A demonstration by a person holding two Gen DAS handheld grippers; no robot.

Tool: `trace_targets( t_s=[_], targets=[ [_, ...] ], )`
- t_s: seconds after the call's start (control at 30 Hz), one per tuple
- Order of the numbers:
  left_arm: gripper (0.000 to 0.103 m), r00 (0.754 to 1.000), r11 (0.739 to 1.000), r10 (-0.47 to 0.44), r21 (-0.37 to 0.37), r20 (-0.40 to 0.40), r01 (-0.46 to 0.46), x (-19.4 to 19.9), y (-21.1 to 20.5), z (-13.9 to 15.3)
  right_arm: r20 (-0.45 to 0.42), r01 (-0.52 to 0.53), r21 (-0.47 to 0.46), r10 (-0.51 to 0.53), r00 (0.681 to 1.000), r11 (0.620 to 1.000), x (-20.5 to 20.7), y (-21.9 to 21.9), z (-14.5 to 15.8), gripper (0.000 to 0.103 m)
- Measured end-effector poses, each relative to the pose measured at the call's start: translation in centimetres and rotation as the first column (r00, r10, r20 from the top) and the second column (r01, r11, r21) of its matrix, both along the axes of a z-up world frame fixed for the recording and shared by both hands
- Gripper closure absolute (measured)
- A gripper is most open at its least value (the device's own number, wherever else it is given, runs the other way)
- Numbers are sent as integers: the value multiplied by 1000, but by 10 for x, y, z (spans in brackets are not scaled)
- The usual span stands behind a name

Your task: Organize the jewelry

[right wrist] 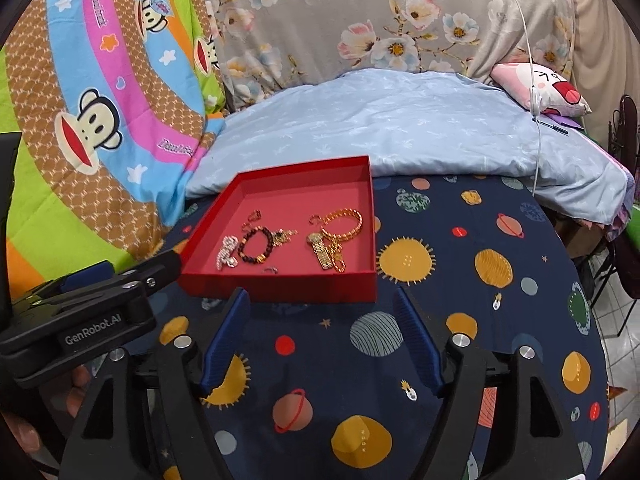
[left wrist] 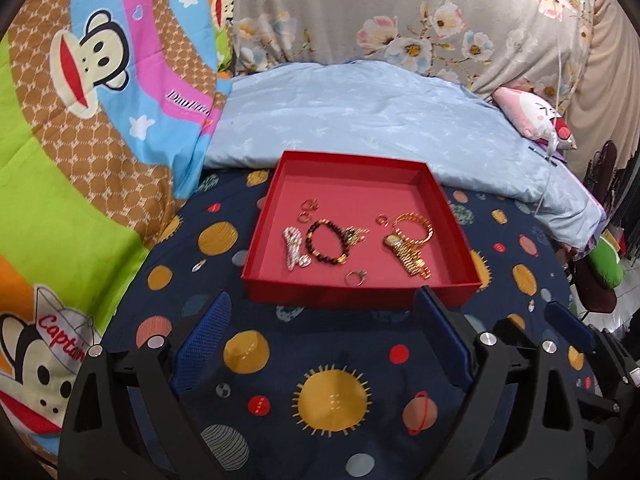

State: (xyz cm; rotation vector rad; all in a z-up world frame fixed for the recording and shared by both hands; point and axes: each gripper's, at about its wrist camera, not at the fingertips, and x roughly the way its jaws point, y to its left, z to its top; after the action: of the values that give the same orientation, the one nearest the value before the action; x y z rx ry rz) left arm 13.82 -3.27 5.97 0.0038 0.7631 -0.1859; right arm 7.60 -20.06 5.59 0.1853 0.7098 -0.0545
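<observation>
Left claw point(left wrist: 320, 344) hovers with jaws wide and empty, just short of the red tray's point(left wrist: 256, 280) near wall; right claw point(right wrist: 320, 340) beside it is equally wide and empty, with bare planet-print bedsheet point(right wrist: 460, 292) to its right. Inside the tray, left to right: a rhinestone piece point(left wrist: 293, 246), dark beaded bracelet point(left wrist: 326, 242), small ring point(left wrist: 355, 278), gold watch point(left wrist: 406, 254), gold bangle point(left wrist: 414, 226). A pale blue pillow point(left wrist: 380, 120) lies right behind the tray
</observation>
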Motion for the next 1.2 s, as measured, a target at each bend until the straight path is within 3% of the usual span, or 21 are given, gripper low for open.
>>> trace_targets(
  t_s=[0.33,0.67,1.2],
  targets=[
    [11,999,998,30,65,-26,-29,7,1,-31,-30,47,-56,-48,998,997,9,0,-25,18],
    [11,998,992,58,112,-33,-54,19,-3,-66,-65,53,-119,-61,996,991,23,4,-56,17],
    [9,997,990,73,121,0,-72,31,-8,-93,-63,60,-63,-64,996,996,40,-2,-74,17]
  ],
)
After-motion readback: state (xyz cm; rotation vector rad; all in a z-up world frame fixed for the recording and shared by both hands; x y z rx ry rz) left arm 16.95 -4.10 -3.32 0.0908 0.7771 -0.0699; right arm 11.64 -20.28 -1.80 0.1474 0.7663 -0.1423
